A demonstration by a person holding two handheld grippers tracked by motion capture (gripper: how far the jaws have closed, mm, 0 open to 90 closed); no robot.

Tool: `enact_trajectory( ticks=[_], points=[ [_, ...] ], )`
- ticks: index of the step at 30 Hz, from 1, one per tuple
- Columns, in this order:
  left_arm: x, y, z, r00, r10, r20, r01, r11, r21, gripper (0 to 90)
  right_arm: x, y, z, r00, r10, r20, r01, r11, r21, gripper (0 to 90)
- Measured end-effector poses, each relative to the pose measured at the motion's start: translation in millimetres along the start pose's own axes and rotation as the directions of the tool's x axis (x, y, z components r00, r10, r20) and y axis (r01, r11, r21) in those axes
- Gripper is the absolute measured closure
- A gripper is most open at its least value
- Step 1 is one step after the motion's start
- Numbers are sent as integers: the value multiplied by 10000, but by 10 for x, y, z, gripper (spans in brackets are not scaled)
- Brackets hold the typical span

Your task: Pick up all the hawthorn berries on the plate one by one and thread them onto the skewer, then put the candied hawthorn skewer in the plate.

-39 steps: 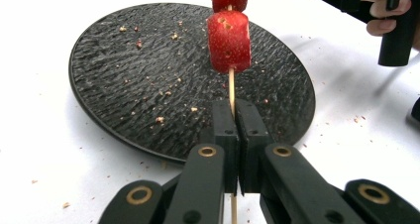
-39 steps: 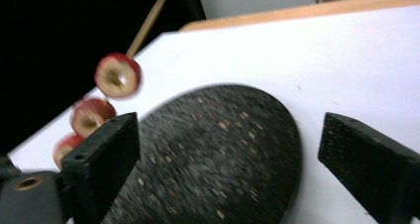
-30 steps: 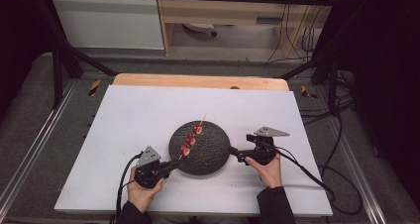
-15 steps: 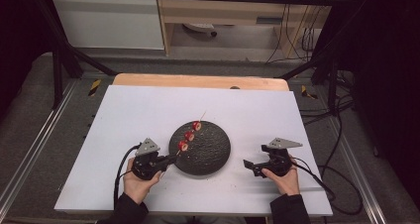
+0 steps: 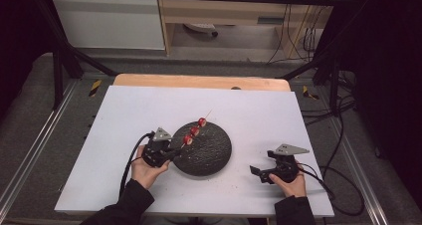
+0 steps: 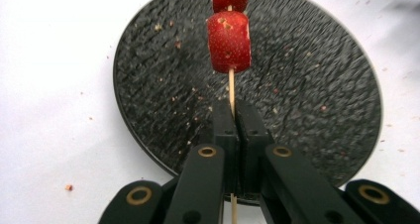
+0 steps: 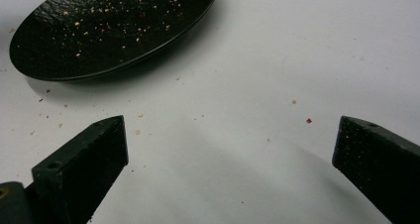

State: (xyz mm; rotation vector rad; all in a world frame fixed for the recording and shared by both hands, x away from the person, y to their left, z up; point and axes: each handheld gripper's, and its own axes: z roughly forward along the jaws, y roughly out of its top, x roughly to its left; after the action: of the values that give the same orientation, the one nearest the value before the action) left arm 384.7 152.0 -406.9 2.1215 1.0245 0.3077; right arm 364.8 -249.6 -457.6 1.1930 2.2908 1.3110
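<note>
High view is showing the left gripper (image 5: 171, 154) clamping the skewer (image 5: 195, 130) over the plate (image 5: 209, 158); right gripper (image 5: 258, 172) gaping, likely stripping fruit next.

No writing, label, brand, number or sign can be read in any of the views; the white surface (image 5: 124, 135), the round black textured plate (image 5: 211, 153) and the black tongs bear no legible marks.
</note>
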Motion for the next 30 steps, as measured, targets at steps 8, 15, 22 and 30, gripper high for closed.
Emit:
enact_trajectory(
  ticks=[8,15,22,30],
  points=[
    [-14,3,137,9999,10,-128,0,9969,783,882,2,-3,1,10000,-20,12,20,10000,36,14],
    [-29,-5,225,9993,-50,-380,99,9914,1308,881,0,-6,-2,10000,-34,12,34,10000,38,14],
    [-60,5,250,9986,7,-535,74,9887,1494,881,0,-12,-5,10000,-32,13,32,10000,62,15],
    [-53,-6,229,9990,181,-414,-124,9911,1327,847,-7,-18,-15,10000,14,-45,-14,10000,-51,15]
  ],
)
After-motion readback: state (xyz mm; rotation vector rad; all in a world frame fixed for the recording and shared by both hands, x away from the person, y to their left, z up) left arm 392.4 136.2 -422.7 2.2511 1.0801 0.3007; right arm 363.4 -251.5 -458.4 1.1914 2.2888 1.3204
